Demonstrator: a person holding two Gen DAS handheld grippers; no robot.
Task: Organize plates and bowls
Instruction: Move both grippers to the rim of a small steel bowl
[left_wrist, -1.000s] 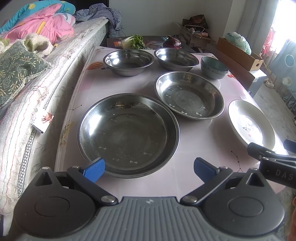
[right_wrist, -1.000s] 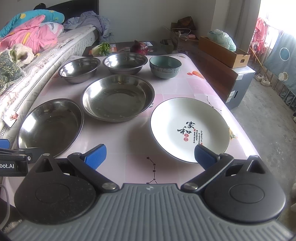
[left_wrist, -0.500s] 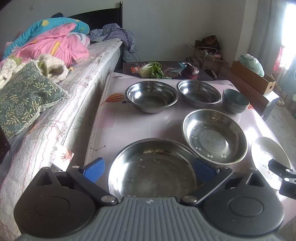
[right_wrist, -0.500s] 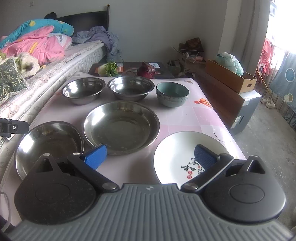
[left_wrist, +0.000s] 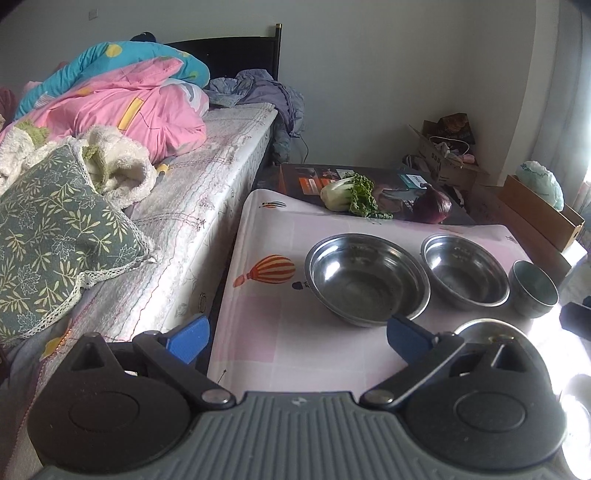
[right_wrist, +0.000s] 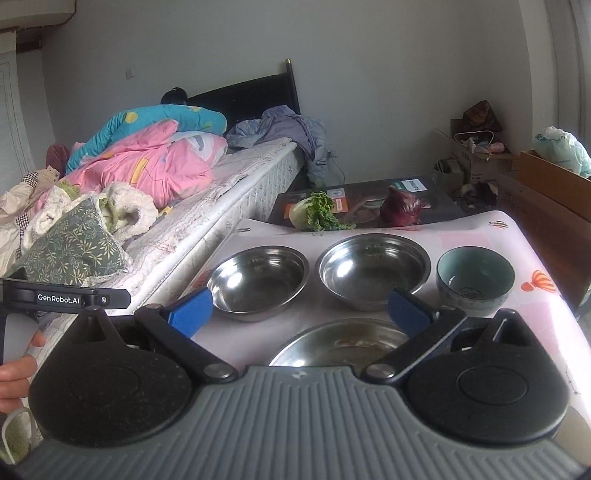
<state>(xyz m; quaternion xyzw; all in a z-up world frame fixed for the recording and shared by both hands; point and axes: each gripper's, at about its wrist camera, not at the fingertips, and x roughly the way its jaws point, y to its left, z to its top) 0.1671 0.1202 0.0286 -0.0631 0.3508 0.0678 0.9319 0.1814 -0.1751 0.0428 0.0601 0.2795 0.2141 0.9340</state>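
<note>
A pink checked tablecloth (right_wrist: 517, 236) with striped balloons is seen. The bowl (right_wrist: 475, 278) is teal; the cushion (left_wrist: 55, 236) is green, leaf-patterned.

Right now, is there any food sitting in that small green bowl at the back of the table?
No, the small green bowl shows only its bare pale inside in the right wrist view, with nothing resting in it.

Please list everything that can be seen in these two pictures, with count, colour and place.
steel bowls: 2, silver, side by side on the table's far half
ceramic bowl: 1, teal inside, right of the steel bowls
steel plate: 1, silver, nearer, partly hidden
table: 1, pink patterned cloth
greens: 1, green-white, beyond the table
onion: 1, purple, beside the greens
bed: 1, pink and blue bedding, left
left gripper: open, blue pads
right gripper: open, blue pads
hand: 1, left edge
</note>
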